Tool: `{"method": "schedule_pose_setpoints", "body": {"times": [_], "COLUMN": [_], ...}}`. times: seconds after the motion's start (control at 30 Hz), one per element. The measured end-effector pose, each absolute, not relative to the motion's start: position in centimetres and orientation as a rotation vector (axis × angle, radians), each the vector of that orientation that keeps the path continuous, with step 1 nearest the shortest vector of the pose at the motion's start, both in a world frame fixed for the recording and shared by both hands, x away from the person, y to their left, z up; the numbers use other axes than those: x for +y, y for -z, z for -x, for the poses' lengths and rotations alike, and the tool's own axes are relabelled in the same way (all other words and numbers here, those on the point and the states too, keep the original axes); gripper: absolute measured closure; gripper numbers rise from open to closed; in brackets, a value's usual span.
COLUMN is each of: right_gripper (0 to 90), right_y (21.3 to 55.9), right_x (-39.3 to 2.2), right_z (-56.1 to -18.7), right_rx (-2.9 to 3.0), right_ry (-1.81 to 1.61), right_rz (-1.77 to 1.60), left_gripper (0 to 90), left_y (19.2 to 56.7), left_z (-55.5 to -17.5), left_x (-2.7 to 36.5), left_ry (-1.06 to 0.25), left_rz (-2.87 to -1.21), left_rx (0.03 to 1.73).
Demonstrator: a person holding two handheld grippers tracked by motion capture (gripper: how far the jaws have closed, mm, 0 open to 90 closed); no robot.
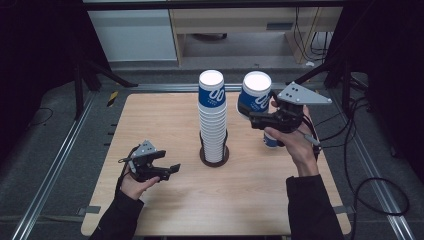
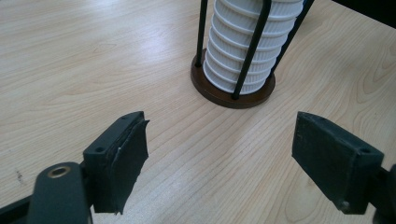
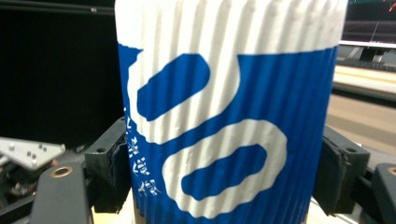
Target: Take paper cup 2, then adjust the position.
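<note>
Pinched between the black pads (image 3: 109, 172) of the right gripper (image 1: 248, 111) is a ribbed paper cup (image 1: 255, 97), white with a blue band and white looping print. In the right gripper view both jaws press on the cup's sides, one at each flank of the blue band, and the cup stands upright between them. From the high view the cup is held in the air, mouth up, just right of the top of the cup stack (image 1: 212, 115) and apart from it. That stack of matching cups rises from a round dark holder (image 1: 214, 158) with thin black upright rods, set near the middle of the wooden table (image 1: 165, 200). Behind the right hand (image 1: 295, 142) a bit of another blue and white cup (image 1: 270, 141) shows on the table.

Spread wide with nothing between them, the jaws of the left gripper (image 1: 172, 169) sit low over the table, left of the holder and well apart from it, pointing toward its base. The left hand (image 1: 132, 185) holds it from below.
</note>
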State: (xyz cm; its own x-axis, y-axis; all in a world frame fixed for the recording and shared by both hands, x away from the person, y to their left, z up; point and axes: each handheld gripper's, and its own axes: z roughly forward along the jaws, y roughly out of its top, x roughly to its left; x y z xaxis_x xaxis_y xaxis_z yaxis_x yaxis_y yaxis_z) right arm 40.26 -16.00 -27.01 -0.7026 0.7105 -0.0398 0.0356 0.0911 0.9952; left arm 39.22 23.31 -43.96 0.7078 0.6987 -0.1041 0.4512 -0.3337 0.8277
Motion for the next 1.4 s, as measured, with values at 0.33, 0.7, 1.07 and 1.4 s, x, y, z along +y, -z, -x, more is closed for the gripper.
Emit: {"method": "schedule_pose_setpoints", "body": {"times": [0.33, 0.7, 1.07, 1.4], "right_gripper": [21.4, 21.3, 21.3, 21.0], "right_y": [29.8, 33.0, 36.5, 37.8], "right_x": [-16.6, -17.2, -17.2, -16.3], "right_z": [-39.9, -39.4, -39.1, -38.6], "right_rx": [1.906, 1.983, 2.101, 2.193], "right_ry": [-1.646, -1.606, -1.576, -1.531], "right_rz": [-0.747, -0.766, -0.741, -0.684], "left_gripper": [17.7, 17.7, 18.0, 18.0], "left_y": [43.8, 44.0, 43.6, 43.2], "left_z": [-39.0, -38.8, -38.6, -38.4], "left_x": [23.1, 22.7, 22.6, 22.5], "left_ry": [-0.335, -0.323, -0.314, -0.299], "left_rz": [-1.989, -2.007, -2.009, -2.006], "left_rx": [0.871, 0.849, 0.832, 0.815]}}
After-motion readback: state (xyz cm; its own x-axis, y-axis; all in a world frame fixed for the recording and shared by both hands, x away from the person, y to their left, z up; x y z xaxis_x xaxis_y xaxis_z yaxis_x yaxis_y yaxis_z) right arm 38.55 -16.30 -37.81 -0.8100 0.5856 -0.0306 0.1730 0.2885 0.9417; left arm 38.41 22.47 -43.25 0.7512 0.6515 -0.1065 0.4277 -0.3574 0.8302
